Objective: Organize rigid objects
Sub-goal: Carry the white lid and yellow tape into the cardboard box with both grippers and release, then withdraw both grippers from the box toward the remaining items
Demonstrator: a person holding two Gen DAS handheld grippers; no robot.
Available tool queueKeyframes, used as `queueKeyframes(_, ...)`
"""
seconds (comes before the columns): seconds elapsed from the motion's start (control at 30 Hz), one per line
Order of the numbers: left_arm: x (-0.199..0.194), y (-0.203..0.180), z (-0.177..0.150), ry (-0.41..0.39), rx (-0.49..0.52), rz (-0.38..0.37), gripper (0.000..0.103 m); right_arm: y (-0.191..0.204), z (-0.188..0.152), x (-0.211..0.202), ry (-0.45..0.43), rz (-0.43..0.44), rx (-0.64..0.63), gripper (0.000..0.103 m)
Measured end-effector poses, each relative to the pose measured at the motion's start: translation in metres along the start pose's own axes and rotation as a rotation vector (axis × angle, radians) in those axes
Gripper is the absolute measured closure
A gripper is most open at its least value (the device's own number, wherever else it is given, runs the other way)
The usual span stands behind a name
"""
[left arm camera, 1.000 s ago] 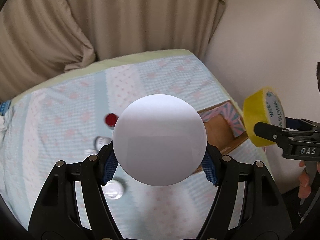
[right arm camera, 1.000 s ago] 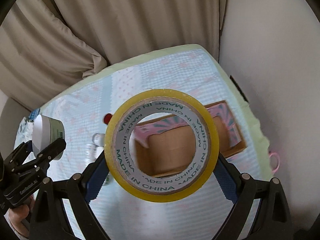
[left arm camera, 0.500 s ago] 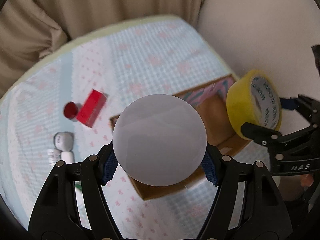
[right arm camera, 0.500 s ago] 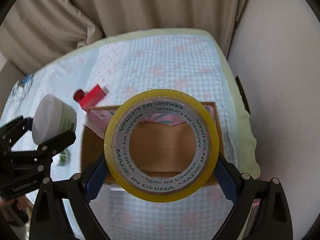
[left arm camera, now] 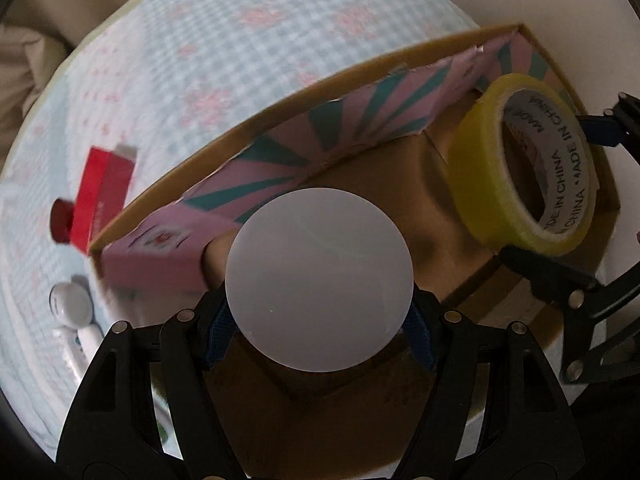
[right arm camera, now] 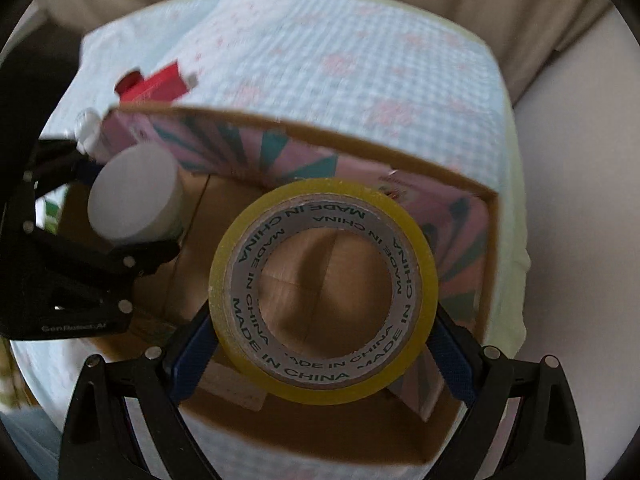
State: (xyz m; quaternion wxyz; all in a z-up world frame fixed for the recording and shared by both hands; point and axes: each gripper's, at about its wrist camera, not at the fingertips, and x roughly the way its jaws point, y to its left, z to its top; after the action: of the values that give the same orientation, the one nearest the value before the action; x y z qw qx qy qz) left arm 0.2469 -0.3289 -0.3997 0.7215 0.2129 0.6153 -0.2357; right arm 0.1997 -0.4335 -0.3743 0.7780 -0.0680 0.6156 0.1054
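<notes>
Both tools have dropped fast in the last second: earlier they rode high above the table with the cardboard box small and far off, and now the box (right arm camera: 486, 264) fills both views, its brown floor right under the loads.

The left tool (left arm camera: 320, 312) is clenched on a white round jar (left arm camera: 319, 279), whose flat lid faces the camera; the blue pads (left arm camera: 218, 338) press its sides. In the right wrist view the jar (right arm camera: 134, 196) hangs over the left part of the box, inside the line of its walls.

The right tool (right arm camera: 322, 332) grips a roll of yellow tape (right arm camera: 322, 290) by its outer rim, held on edge so the box floor shows through the core. From the left wrist view the tape (left arm camera: 520, 164) sits over the right end of the box, near the pink and teal lining.

Neither thing looks set down yet; I cannot tell how close either is to the floor. By my judgement, both are on the final lowering before release, so two items are about to be packed at once.

Outside the box, on the blue checked cloth (left arm camera: 224, 56), a red carton (left arm camera: 102, 196), a small red cap (left arm camera: 61, 224) and a white lidded jar (left arm camera: 70, 305) wait their turn.
</notes>
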Motion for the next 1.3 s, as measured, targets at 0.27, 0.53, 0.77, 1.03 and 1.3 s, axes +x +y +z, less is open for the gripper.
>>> queueKeyframes(0.27, -0.006, -0.009, 0.006, -0.004, 0.067, 0.034, 0.004, -0.001, -0.004, 0.013, -0.014, -0.013, -0.008, 0.007)
queueKeyframes(0.53, -0.011, 0.012, -0.003, 0.022, 0.004, -0.001, 0.0, -0.01, -0.016, -0.003, -0.067, -0.038, -0.019, 0.0)
queueKeyframes(0.77, -0.025, 0.01, -0.005, 0.0, -0.012, -0.026, 0.0, -0.005, -0.014, -0.011, -0.086, -0.043, 0.038, 0.0)
queueKeyframes(1.03, -0.067, 0.004, -0.006, -0.068, -0.023, -0.029, 0.0, -0.001, -0.012, -0.036, -0.122, -0.048, 0.071, 0.0)
queueKeyframes(1.3, -0.133, 0.018, -0.038, -0.151, -0.069, -0.032, 0.0, 0.017, -0.018, -0.081, -0.161, -0.064, 0.081, 0.0)
